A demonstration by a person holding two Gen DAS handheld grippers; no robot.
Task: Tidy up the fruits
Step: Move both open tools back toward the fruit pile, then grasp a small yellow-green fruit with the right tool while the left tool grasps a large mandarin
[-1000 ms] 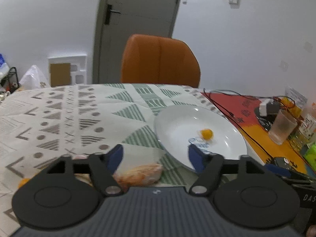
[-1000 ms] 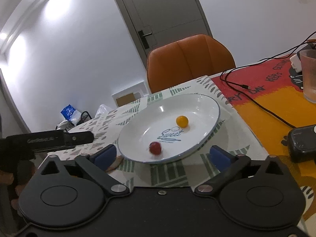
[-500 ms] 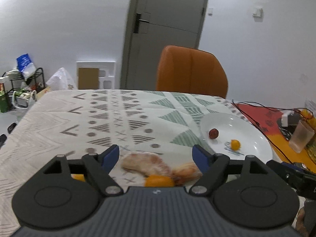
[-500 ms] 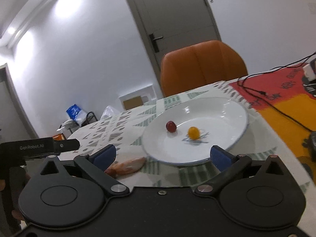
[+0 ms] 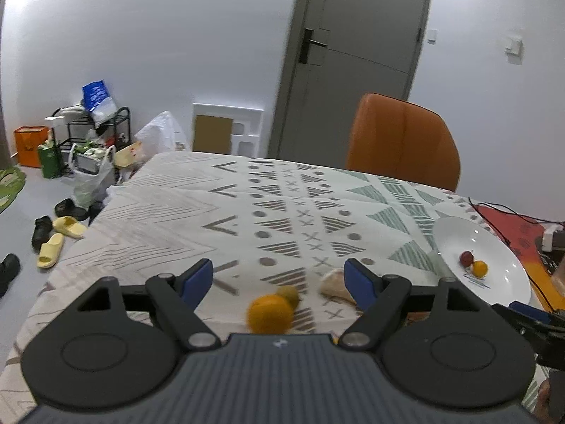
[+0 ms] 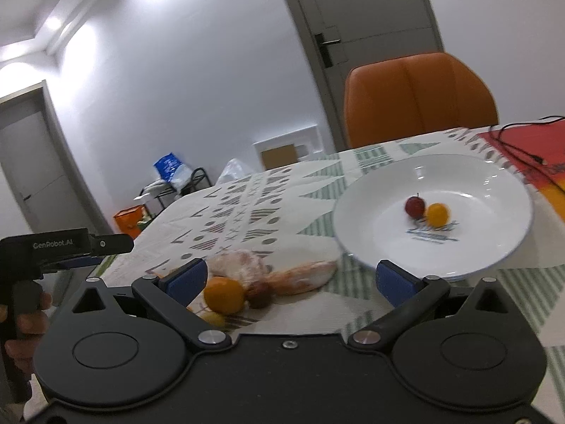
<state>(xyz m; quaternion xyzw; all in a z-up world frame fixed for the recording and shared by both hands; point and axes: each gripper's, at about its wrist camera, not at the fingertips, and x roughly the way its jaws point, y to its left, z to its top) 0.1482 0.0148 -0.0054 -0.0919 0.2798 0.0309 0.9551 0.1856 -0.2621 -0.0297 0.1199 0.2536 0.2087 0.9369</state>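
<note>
A white plate (image 6: 501, 176) (image 5: 508, 282) holds a small red fruit (image 6: 414, 206) (image 5: 467, 257) touching a small orange-yellow fruit (image 6: 437, 213) (image 5: 480, 268). On the patterned cloth lie an orange (image 5: 270, 313) (image 6: 224, 295), a brownish fruit (image 6: 259, 293) (image 5: 289, 294), a small yellow fruit (image 6: 213, 318) and two pale wrapped pieces (image 6: 303, 278) (image 6: 238, 263). My left gripper (image 5: 279, 279) is open just above the orange, nothing between its fingers. My right gripper (image 6: 289, 279) is open too, between the loose fruit and the plate.
An orange chair (image 5: 402, 141) stands at the table's far side. Black cables (image 6: 522, 148) run over a red and yellow mat (image 6: 551, 145) right of the plate. The left gripper's body (image 6: 53, 247) and a hand show at the right view's left edge.
Both grippers have swung left, away from the plate and toward the loose fruit. The red fruit has rolled up against the orange-yellow one. Both stay open.
</note>
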